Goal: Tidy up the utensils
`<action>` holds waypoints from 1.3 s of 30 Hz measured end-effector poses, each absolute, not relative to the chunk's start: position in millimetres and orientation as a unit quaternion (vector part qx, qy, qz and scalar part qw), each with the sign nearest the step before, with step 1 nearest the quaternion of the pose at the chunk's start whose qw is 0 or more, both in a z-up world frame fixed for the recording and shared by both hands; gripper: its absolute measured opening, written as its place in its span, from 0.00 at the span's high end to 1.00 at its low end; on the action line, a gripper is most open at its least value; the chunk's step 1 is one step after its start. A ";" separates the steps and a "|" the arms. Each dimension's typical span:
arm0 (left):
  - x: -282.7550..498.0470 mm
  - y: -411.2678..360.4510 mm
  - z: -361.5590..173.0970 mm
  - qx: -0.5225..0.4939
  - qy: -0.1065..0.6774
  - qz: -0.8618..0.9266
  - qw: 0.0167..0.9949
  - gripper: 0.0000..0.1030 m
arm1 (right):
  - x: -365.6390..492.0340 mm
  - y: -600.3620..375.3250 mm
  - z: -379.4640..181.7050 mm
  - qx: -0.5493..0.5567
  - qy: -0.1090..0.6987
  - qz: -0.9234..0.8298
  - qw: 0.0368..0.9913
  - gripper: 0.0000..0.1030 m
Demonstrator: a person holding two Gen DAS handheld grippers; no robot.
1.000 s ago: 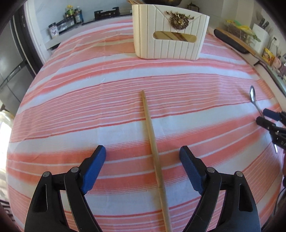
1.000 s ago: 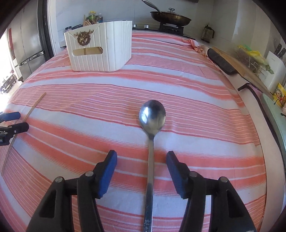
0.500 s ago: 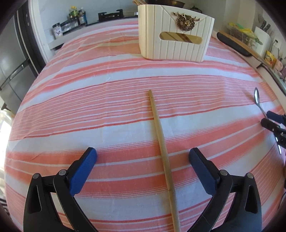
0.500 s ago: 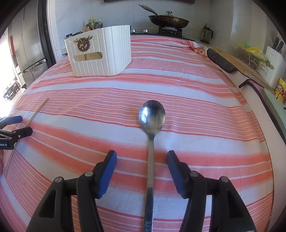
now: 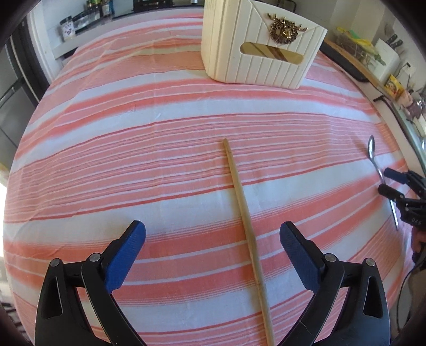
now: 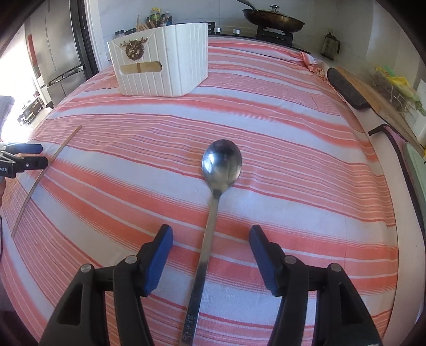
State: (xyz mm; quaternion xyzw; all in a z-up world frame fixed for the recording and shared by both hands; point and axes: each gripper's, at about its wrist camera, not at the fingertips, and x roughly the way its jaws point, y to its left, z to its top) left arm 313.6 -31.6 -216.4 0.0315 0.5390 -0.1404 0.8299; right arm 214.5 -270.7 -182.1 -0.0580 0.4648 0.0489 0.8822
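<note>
A long wooden chopstick (image 5: 245, 215) lies on the striped cloth and runs between the fingers of my left gripper (image 5: 212, 229), nearer the right pad. Those jaws stand wide and are closing slightly, with neither pad touching the stick. A steel spoon (image 6: 221, 162) lies bowl up, its handle passing between the fingers of my right gripper (image 6: 211, 231), which is open with both pads clear of it. A white ribbed caddy (image 6: 162, 71) with a gold crest stands at the far side. The left wrist view also shows the caddy (image 5: 261, 50) and the spoon (image 5: 371, 149).
An orange-and-white striped cloth (image 6: 293, 149) covers the counter. A pan (image 6: 274, 20) sits on the hob behind it. A dark-edged wooden board (image 6: 372, 98) lies along the right edge. A steel fridge (image 6: 58, 53) stands at the left, and jars (image 5: 66, 26) line the back shelf.
My left gripper's jaws have spread wider and it has shifted a little over the chopstick. The right gripper and the spoon have stayed put.
</note>
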 end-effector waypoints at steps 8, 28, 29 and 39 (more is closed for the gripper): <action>329.5 -58.9 -217.4 0.086 0.541 -0.138 0.825 0.26 | 256.8 -262.5 -183.6 -0.057 0.434 0.055 0.898 0.39; 291.3 -29.2 -140.1 -0.036 0.413 -0.178 0.893 0.95 | 210.9 -261.7 -113.3 -0.013 0.347 0.072 0.935 0.66; 284.5 -27.1 -130.6 -0.042 0.401 -0.184 0.896 0.95 | 203.3 -259.2 -103.6 -0.011 0.337 0.077 0.938 0.66; 261.0 -12.4 -99.8 -0.070 0.358 -0.198 0.910 0.95 | 176.9 -242.7 -66.0 -0.007 0.282 0.090 0.955 0.66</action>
